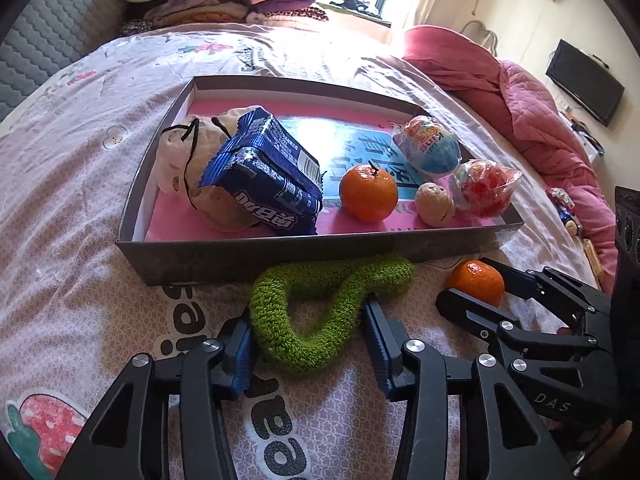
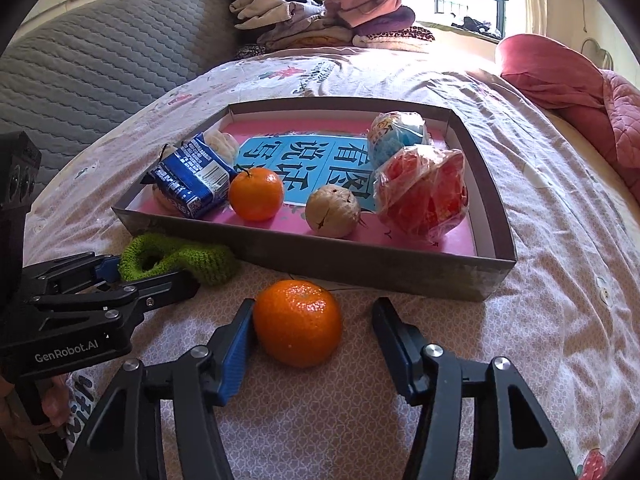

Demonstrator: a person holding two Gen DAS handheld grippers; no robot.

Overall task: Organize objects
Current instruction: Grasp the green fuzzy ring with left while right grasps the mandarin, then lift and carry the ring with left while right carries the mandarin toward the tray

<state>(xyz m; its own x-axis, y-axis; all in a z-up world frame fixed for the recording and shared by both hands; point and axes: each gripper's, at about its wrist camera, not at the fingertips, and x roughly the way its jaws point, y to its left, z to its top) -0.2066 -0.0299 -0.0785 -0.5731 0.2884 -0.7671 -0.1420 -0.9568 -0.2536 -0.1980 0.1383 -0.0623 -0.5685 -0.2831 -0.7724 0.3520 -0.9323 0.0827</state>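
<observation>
A green knitted loop lies on the bedsheet just before the shallow grey box. My left gripper has both blue pads against its sides, so it is shut on the loop. To its right a loose orange rests on the sheet near the box's front wall. My right gripper straddles this orange: the left pad touches it, and a gap shows at the right pad. In the left wrist view the right gripper shows around that orange.
The box holds a blue snack packet, a cream drawstring pouch, another orange, a beige ball and two wrapped toys. Folded clothes are piled at the bed's far end. A pink quilt lies on the right.
</observation>
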